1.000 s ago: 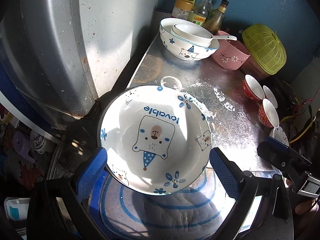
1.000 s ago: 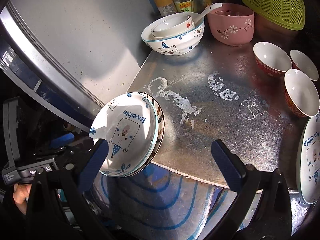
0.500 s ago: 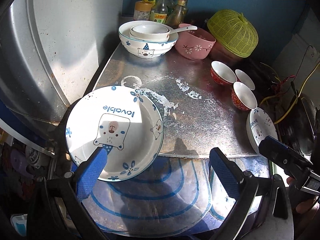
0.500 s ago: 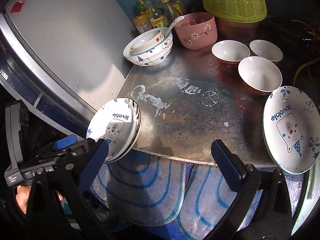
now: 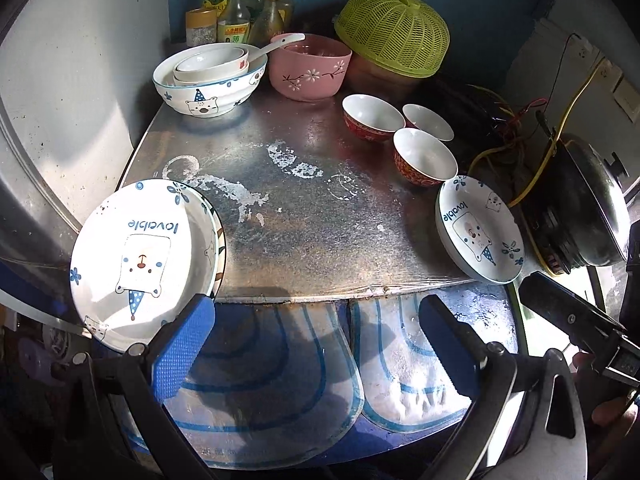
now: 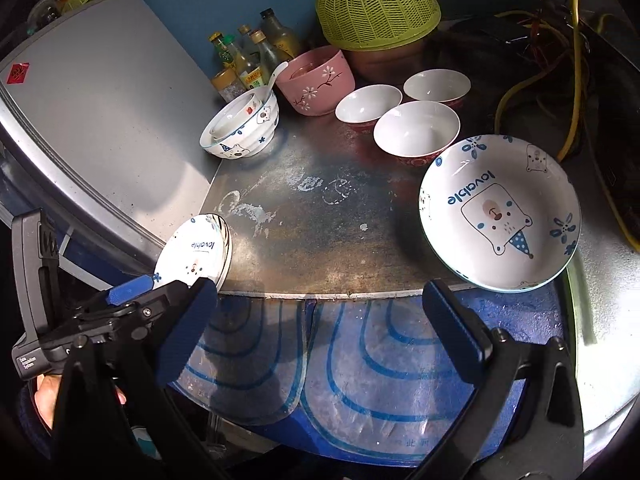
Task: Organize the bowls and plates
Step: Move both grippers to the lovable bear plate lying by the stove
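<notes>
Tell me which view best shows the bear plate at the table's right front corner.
The right wrist view: the right-hand bear plate lies close and large, its whole face and "lovable" print readable. The left wrist view shows it whole too, but smaller and foreshortened near the table edge.

The word "lovable" is printed in blue above a cartoon bear on the left plate (image 5: 140, 256), at eight o'clock in the left wrist view, and again on the right plate (image 5: 478, 230) at three o'clock. Bottle labels (image 5: 233, 34) at twelve o'clock are too small to read.
</notes>
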Motion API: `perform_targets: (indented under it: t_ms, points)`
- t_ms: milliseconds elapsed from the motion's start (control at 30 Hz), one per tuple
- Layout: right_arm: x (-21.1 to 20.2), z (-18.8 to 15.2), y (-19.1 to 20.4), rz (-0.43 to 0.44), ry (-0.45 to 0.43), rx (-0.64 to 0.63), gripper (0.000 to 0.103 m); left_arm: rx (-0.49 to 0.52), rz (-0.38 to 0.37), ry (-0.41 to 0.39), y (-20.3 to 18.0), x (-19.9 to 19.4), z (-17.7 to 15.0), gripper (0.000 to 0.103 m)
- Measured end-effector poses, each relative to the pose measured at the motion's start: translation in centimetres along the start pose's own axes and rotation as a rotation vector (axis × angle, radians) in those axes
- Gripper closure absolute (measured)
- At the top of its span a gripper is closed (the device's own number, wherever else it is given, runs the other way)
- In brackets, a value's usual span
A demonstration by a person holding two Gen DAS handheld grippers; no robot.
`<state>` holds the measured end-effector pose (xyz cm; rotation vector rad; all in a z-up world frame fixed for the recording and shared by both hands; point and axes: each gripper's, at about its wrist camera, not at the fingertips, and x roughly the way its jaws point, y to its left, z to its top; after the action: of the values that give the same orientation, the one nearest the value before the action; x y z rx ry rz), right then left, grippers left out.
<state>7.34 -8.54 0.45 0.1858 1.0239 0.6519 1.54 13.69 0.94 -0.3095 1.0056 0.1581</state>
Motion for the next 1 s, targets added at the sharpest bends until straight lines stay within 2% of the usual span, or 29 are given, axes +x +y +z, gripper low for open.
perform_targets:
  t_ms: [533, 767, 1000]
  points:
    - [-4.4, -2.1, -9.2, -0.083, -0.065, 0.187, 0.000, 0.148, -0.055, 0.052, -8.2, 2.7, 0.4, 0.001]
    - [-5.0, -2.0, -12.3, -0.113, -0.080, 0.257, 0.000, 0.183, -0.083, 0.091, -10.0, 5.0, 1.5, 0.001]
    - [-4.6, -1.7, -15.3, -0.114, -0.091, 0.354, 0.000, 0.213, -0.155, 0.138, -11.7, 8.1, 3.4, 0.001]
